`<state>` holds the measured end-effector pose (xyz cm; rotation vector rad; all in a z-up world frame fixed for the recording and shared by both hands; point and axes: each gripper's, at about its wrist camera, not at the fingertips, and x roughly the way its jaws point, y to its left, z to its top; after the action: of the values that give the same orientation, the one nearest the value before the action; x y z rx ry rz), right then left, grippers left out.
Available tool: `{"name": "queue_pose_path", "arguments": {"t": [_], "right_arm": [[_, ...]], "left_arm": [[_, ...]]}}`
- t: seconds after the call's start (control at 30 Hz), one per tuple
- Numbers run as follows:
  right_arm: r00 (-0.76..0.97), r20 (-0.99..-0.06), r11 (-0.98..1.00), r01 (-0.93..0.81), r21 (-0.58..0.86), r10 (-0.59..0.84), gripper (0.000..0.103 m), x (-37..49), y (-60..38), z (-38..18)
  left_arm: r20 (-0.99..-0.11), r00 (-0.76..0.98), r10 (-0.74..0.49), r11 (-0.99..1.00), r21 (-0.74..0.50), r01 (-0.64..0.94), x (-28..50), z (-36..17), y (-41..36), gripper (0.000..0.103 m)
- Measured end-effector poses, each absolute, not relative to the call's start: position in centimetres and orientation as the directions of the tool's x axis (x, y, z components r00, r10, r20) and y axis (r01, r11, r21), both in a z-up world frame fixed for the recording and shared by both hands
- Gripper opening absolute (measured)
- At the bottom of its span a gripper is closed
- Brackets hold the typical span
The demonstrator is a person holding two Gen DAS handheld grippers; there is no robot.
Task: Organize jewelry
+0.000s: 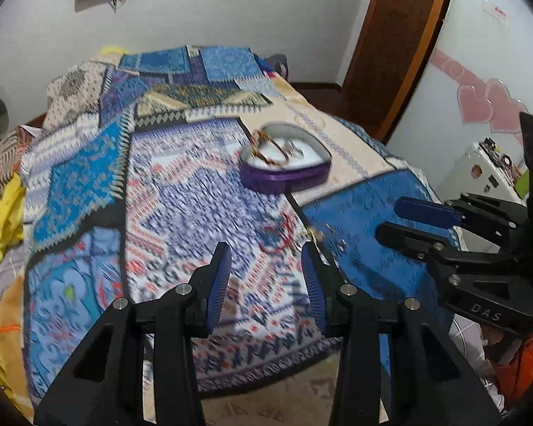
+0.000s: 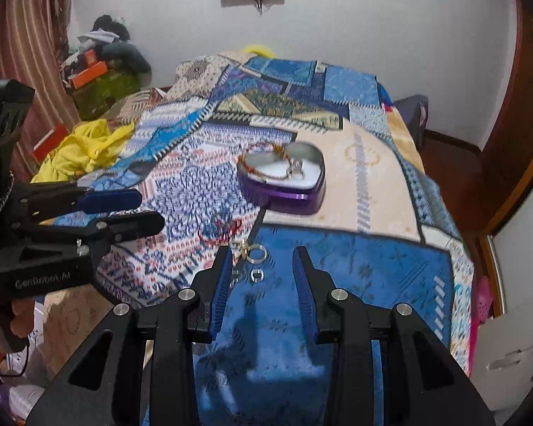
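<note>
A purple heart-shaped jewelry box point(image 1: 284, 172) point(image 2: 284, 198) stands open on the patterned bed cover, with a red-gold bracelet point(image 2: 263, 163) and a silver piece point(image 2: 296, 168) inside. Loose on the cover near me lie a red cord bracelet point(image 2: 218, 229) point(image 1: 277, 239), small gold pieces point(image 2: 243, 246) point(image 1: 314, 234), a silver ring point(image 2: 257, 254) and two smaller rings point(image 2: 256, 274). My left gripper point(image 1: 264, 252) point(image 2: 145, 209) is open and empty, just left of the loose pieces. My right gripper point(image 2: 261, 255) point(image 1: 391, 218) is open and empty, its fingertips around the silver ring's spot, above the cover.
A bed with a blue patchwork cover point(image 2: 355, 266) fills both views. Yellow cloth point(image 2: 85, 149) and clutter lie at its left side. A wooden door point(image 1: 398, 42) and a white cabinet point(image 1: 486, 167) stand on the right. The bed's front edge is close to me.
</note>
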<state>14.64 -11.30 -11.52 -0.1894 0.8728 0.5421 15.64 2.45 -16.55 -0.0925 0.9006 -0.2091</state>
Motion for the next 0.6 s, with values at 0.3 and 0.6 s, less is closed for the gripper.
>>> {"name": "queue_pose_path", "arguments": {"t": [0.3,0.6], "right_arm": [[0.500,-0.792,0.873,-0.481,0.083,0.351,0.032,14.5,-13.3,-12.7],[0.487,-0.801,0.873,-0.480,0.089,0.349,0.032,14.5,-13.6,-13.3]], "left_arm": [[-0.790,0.534,-0.300,0.953,-0.225,0.203,15.3,-19.0,-0.7,0.040],[-0.806,0.509,-0.300,0.949,-0.199,0.245,15.6,-20.4,-2.7,0.020]]}}
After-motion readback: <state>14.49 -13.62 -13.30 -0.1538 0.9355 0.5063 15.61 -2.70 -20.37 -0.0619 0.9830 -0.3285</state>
